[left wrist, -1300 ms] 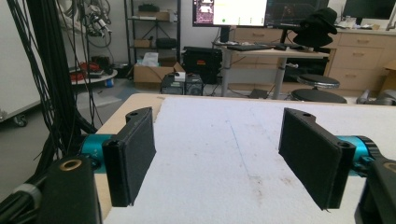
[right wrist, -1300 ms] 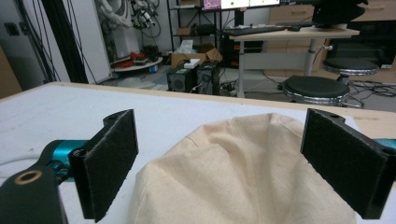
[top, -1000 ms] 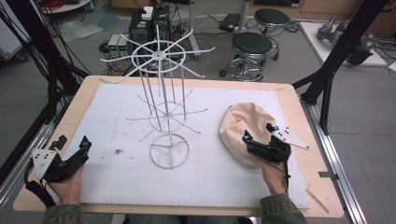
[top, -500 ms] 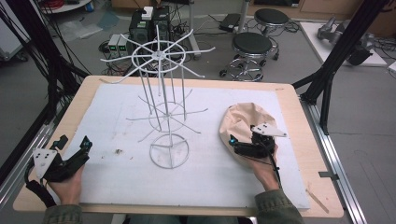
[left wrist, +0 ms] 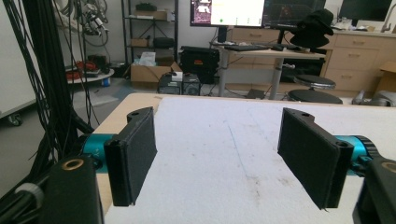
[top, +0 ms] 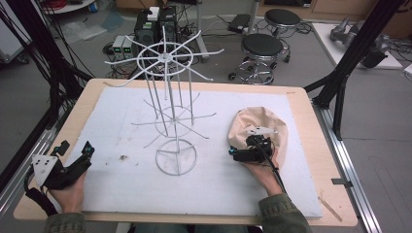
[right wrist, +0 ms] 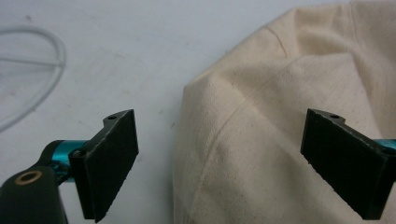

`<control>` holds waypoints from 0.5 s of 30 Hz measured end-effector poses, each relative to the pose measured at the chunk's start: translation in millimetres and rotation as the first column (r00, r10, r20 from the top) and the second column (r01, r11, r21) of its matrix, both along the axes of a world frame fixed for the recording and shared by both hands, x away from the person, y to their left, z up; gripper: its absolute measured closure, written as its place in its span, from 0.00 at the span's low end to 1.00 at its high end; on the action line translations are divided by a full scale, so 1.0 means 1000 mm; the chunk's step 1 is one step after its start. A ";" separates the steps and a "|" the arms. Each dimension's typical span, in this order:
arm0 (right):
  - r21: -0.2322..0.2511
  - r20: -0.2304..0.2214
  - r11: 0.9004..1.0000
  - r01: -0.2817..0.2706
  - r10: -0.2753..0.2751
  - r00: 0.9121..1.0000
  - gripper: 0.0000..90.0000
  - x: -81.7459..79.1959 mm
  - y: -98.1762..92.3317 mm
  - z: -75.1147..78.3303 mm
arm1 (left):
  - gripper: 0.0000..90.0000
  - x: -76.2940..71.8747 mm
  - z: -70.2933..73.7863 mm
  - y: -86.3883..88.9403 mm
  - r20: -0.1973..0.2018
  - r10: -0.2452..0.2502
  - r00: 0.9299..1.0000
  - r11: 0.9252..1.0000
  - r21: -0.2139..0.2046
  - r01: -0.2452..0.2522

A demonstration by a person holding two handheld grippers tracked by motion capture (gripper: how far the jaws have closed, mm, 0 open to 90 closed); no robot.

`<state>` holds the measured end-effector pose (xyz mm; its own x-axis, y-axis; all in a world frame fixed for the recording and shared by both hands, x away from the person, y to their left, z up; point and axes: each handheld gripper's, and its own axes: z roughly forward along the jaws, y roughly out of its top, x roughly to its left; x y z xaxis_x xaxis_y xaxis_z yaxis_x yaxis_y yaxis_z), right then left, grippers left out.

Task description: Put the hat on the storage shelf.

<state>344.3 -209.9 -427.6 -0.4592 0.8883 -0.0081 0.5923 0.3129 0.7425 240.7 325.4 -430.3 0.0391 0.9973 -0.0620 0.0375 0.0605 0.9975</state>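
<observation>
The cream cloth hat [top: 260, 127] lies on the right half of the white mat [top: 214, 184] that covers the worktop [top: 311, 160], well apart from the white wire rack [top: 171, 116] standing at the middle. The right gripper [top: 238, 152] sits low at the hat's near left edge, its jaws spread wide; in the right gripper view the hat [right wrist: 280, 140] bulges up between them, one jaw over the bare mat just beside the fabric's edge, the other over the cloth, and neither is pressing on it. A curve of the rack's base ring [right wrist: 32, 79] shows off to the side there. The left gripper [top: 73, 153] rests at the near left corner of the worktop, held in the person's hand, its jaws also wide apart with nothing between them but mat [left wrist: 219, 154].
</observation>
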 end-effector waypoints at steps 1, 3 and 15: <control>-0.024 -0.012 1.000 0.005 -0.005 1.000 0.11 0.001 0.002 -0.001 | 0.31 0.000 0.000 0.000 0.001 0.000 1.000 1.000 -0.001 0.000; -0.054 -0.039 0.998 0.014 -0.016 0.999 0.11 0.001 0.004 -0.003 | 0.31 0.000 0.000 0.000 0.000 -0.001 1.000 1.000 -0.001 0.001; -0.140 -0.136 0.990 0.004 -0.023 0.990 0.22 0.005 0.006 -0.008 | 0.31 0.000 0.000 -0.001 -0.002 -0.006 1.000 1.000 -0.001 0.006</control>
